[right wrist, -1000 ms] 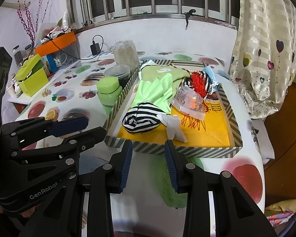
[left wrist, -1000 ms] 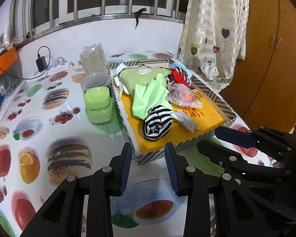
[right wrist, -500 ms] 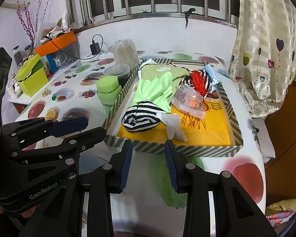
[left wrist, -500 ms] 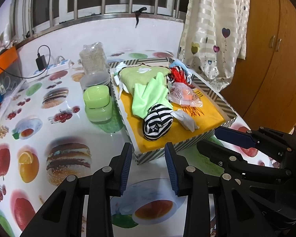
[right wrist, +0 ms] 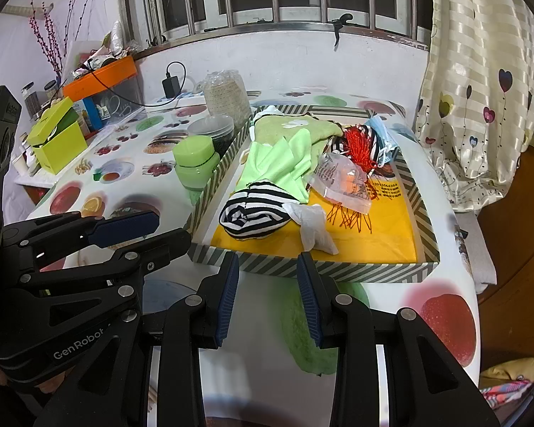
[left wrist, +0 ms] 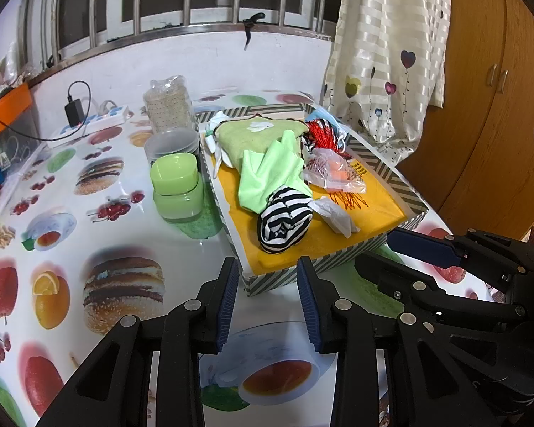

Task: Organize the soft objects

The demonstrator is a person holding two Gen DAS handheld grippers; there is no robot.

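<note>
Fruit-print table (left wrist: 124,235), striped tray (right wrist: 338,270) — soft items, both jaws empty

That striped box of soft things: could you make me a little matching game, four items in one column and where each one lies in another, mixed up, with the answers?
Things:
1. black-and-white striped cloth
2. blue face mask
3. green jar
4. clear plastic bag

Places:
A. outside the box, on the table beside its wall
B. at the box's far end, by the red tassel
C. near the box's front edge, closest to the grippers
D. in the middle of the box, over red threads

Pairs: 1-C, 2-B, 3-A, 4-D
</note>
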